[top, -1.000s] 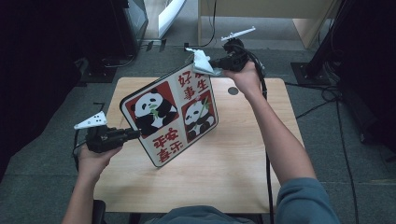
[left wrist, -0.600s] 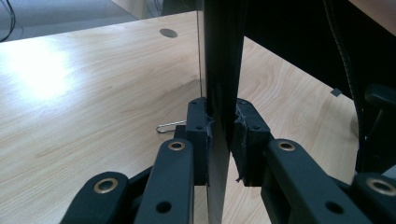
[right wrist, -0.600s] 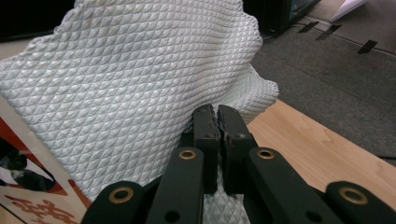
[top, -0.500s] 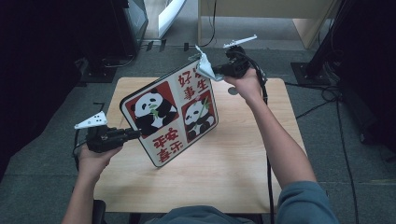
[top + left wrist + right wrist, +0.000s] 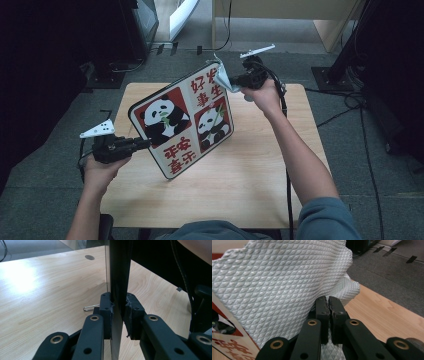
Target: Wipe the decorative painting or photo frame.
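A square board (image 5: 186,120) printed with two pandas and red Chinese characters is held tilted above the wooden table (image 5: 260,185). My left gripper (image 5: 141,144) is shut on its lower left edge; in the left gripper view the board's dark edge (image 5: 119,277) stands upright between the pads (image 5: 106,305). My right gripper (image 5: 236,80) is shut on a white quilted cloth (image 5: 222,77), which lies against the board's top right corner. In the right gripper view the cloth (image 5: 277,282) hangs over the board's red print (image 5: 227,340), and my right gripper (image 5: 328,305) pinches its lower fold.
A small metal clip (image 5: 90,307) lies on the table behind the board. A round cable hole (image 5: 89,257) sits near the table's far edge. Dark cabinets (image 5: 75,45) stand at the left, cables (image 5: 360,100) trail over the grey carpet at the right.
The right gripper with the cloth has lifted slightly up and back along the board's top corner. The left gripper and the board have barely moved.
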